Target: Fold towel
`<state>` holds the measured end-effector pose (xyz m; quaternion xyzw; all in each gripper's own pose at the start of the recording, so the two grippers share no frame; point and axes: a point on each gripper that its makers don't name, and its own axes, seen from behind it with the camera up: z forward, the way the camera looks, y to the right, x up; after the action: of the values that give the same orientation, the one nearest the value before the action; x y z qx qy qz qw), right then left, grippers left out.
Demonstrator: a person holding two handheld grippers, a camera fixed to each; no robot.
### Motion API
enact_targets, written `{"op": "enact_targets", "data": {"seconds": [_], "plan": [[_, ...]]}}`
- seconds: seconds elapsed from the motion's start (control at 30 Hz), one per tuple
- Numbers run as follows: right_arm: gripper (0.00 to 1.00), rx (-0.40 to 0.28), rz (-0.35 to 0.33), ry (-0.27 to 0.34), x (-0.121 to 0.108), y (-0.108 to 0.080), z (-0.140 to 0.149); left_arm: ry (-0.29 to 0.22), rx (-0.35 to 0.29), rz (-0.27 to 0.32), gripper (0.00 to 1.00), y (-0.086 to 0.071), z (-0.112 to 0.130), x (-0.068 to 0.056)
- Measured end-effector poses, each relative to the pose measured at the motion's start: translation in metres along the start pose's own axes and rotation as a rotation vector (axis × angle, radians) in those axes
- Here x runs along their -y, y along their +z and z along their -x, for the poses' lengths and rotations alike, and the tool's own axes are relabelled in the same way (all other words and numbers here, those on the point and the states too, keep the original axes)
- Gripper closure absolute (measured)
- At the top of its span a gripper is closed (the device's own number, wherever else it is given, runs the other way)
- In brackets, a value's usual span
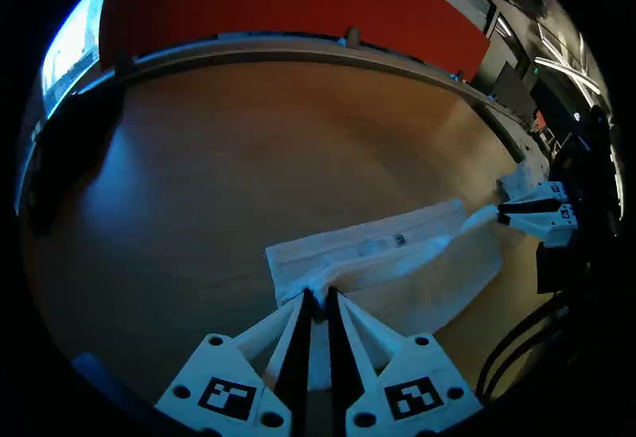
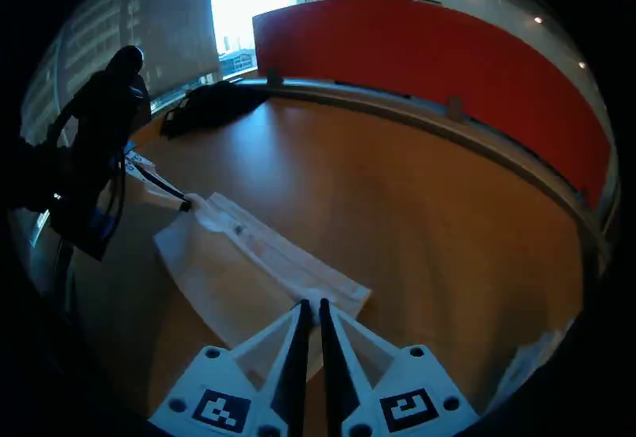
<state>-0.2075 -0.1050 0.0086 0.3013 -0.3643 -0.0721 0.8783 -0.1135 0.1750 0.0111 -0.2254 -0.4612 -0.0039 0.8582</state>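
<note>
A white towel (image 1: 381,256) lies partly folded on the wooden table (image 1: 238,167), with its near edge lifted into a taut ridge. In the left gripper view, my left gripper (image 1: 318,300) is shut on the towel's near corner. The right gripper (image 1: 509,213) pinches the far corner at the right. In the right gripper view, the towel (image 2: 230,266) runs away to the left from my right gripper (image 2: 312,307), which is shut on its near corner. The left gripper (image 2: 181,201) holds the far end, with a person's dark shape behind it.
A red partition (image 1: 302,0) stands along the table's far edge (image 2: 445,123). A dark bag (image 2: 211,102) lies at the table's back left in the right gripper view. Dark cables (image 1: 517,342) hang near the right gripper. Bare wood (image 2: 413,222) stretches beyond the towel.
</note>
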Motion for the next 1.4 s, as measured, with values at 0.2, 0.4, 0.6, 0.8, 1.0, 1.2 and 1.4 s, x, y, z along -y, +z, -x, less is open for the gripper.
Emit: {"op": "enact_targets", "data": {"seconds": [0.2, 0.4, 0.6, 0.8, 1.0, 1.2, 1.4], "plan": [[0.84, 0.005, 0.043, 0.003, -0.013, 0.006, 0.002, -0.001, 0.005, -0.016, 0.70, 0.004, 0.002, 0.005], [0.68, 0.007, 0.082, -0.001, -0.020, 0.011, 0.004, 0.015, 0.003, -0.052, 0.50, 0.006, 0.001, 0.016], [0.48, 0.002, 0.120, 0.002, -0.029, 0.012, 0.003, 0.033, -0.006, -0.083, 0.31, 0.008, -0.001, 0.024], [0.11, -0.002, 0.127, -0.007, -0.029, 0.007, 0.002, 0.044, -0.029, -0.119, 0.06, 0.002, -0.008, 0.034], [0.04, -0.003, 0.126, 0.004, -0.028, 0.005, 0.003, 0.040, -0.049, -0.125, 0.05, -0.004, -0.011, 0.037], [0.04, 0.001, 0.124, -0.003, -0.025, 0.002, 0.006, 0.035, -0.053, -0.122, 0.05, -0.007, -0.009, 0.037], [0.04, 0.001, 0.125, -0.005, -0.023, -0.002, 0.007, 0.039, -0.054, -0.123, 0.05, -0.011, -0.005, 0.037]]}}
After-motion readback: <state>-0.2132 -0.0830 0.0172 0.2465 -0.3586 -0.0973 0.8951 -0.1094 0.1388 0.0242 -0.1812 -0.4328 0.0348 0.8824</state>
